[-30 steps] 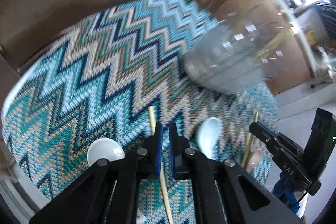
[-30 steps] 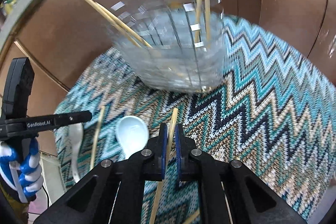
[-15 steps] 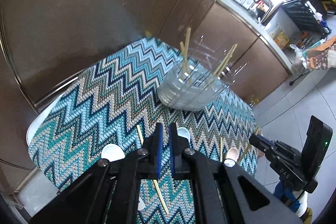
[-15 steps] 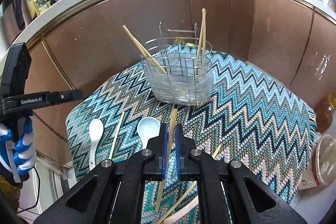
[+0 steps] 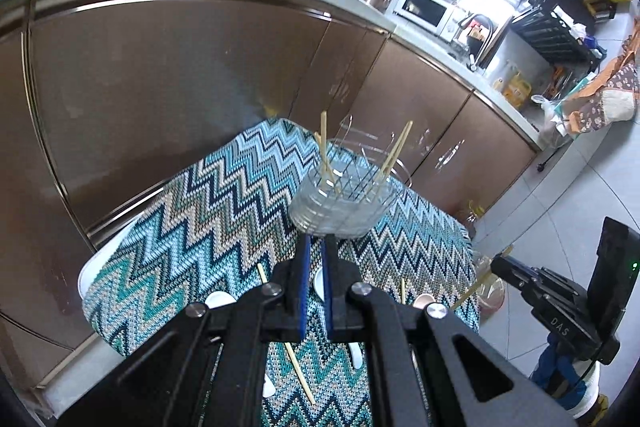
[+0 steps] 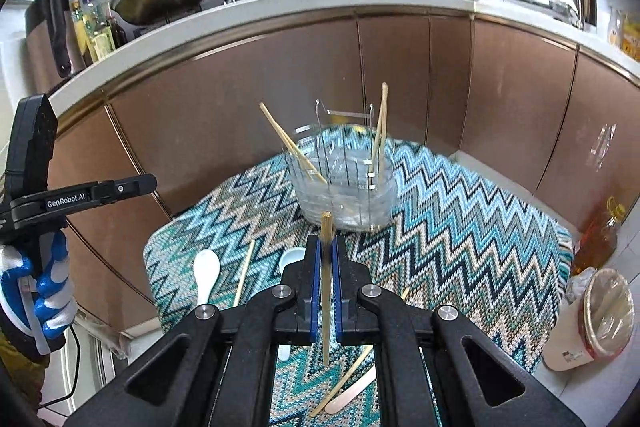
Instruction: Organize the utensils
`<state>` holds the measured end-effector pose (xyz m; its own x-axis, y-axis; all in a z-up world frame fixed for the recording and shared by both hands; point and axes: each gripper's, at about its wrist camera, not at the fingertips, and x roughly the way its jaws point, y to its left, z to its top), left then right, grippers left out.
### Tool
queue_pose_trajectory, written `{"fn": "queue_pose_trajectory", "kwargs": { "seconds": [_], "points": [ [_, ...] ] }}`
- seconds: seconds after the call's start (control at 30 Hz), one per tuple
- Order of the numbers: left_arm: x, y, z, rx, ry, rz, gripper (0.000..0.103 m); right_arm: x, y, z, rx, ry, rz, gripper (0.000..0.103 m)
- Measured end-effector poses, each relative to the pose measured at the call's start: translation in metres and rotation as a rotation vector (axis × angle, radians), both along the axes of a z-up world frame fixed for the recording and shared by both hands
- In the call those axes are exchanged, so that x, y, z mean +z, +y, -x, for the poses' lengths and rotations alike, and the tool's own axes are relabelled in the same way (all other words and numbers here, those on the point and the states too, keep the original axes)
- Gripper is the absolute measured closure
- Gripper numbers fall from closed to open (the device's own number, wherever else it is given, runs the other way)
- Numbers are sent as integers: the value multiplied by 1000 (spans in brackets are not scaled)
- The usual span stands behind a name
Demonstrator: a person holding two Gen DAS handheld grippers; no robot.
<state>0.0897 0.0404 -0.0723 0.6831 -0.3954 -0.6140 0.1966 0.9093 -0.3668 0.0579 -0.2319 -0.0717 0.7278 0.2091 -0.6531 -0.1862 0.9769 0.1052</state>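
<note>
Covering the table, zigzag cloth (image 6: 460, 227), brown cabinets (image 6: 280, 87) behind, right gripper (image 6: 327, 247) clamping chopstick (image 6: 326, 267), left gripper (image 5: 315, 247) closed empty.

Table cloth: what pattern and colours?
Zigzag chevron in teal, blue, beige and navy; clearest in the right wrist view.

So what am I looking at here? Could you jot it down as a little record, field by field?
setting: kitchen, small table with a zigzag cloth
container: wire utensil basket holding upright chopsticks
right gripper: shut on a chopstick
left gripper: shut, nothing between its fingers
lying on the cloth: white spoon, loose chopstick, pale wooden spatula
</note>
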Motion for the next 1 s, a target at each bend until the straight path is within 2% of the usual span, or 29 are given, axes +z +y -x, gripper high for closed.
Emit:
{"fn": "queue_pose_trajectory", "kwargs": {
  "seconds": [0.17, 0.37, 0.67, 0.8, 1.0],
  "points": [
    [17, 2, 3, 9, -44, 6, 98, 28, 2, 3, 4, -69, -16, 98],
    [46, 3, -2, 7, -107, 54, 98, 59, 4, -3, 30, -145, -39, 98],
    [100, -18, -36, -31, -239, 143, 98, 109, 9, -37, 55, -272, -69, 98],
    [99, -38, -62, -58, -256, 150, 98, 118, 10, -60, 46, -332, -59, 97],
    [67, -54, -106, -62, -211, 155, 98, 103, 5, -98, 23, -356, -52, 97]
  ]
}}
